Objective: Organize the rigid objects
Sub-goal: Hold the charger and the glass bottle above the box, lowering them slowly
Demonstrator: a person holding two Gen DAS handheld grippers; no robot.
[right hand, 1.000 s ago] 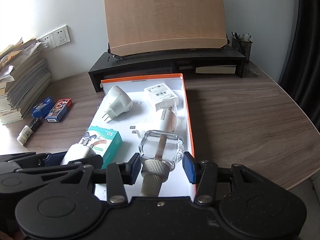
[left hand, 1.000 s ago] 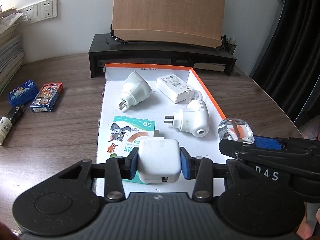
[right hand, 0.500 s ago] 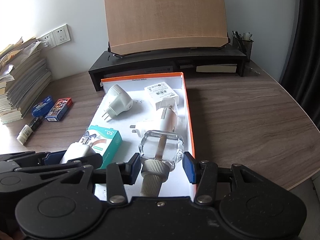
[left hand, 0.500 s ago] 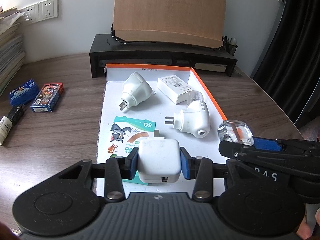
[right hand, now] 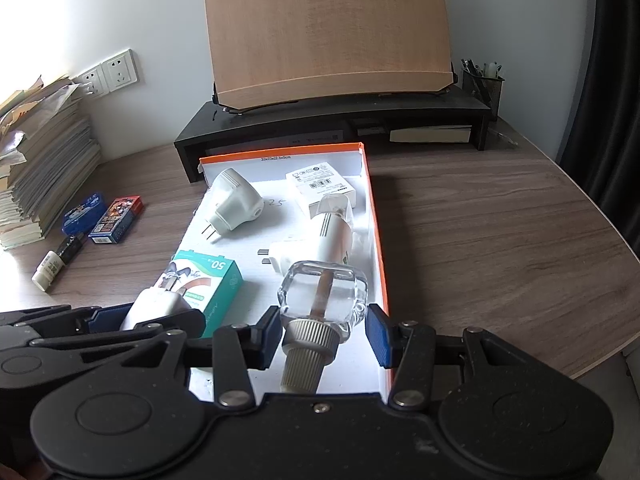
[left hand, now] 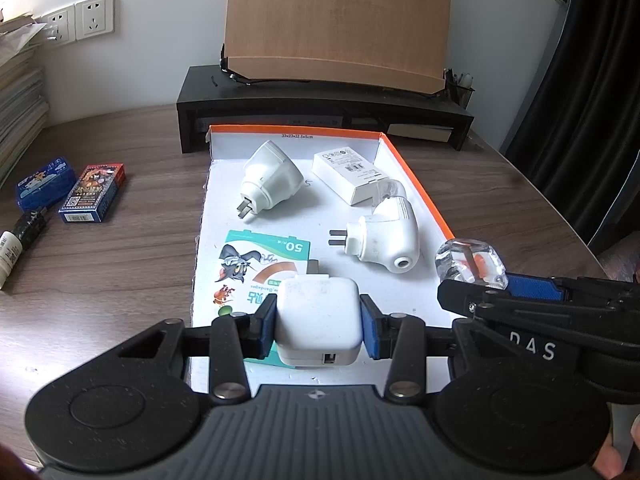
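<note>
White wall (right hand: pixel 160 20) behind a dark wood-grain desk (right hand: pixel 500 240). Black riser shelf (right hand: pixel 332 124) along the back carries a curved wooden panel (right hand: pixel 328 28). Wall sockets (right hand: pixel 116 72) at left, above a paper stack (right hand: pixel 44 152). Black curtain (left hand: pixel 592 92) at right. Mesh pen holder (right hand: pixel 482 84) on the riser's end. Daylight from upper left.

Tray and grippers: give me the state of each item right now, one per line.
Left gripper: shut on the USB charger, over the tray.
Right gripper: shut on the clear bottle, cap toward the camera.
Bandage box: flat in tray, closed.
Round plug: on its side, prongs toward the camera.
Angled plug: on its side, prongs pointing left.
White box: flat, label up.
</note>
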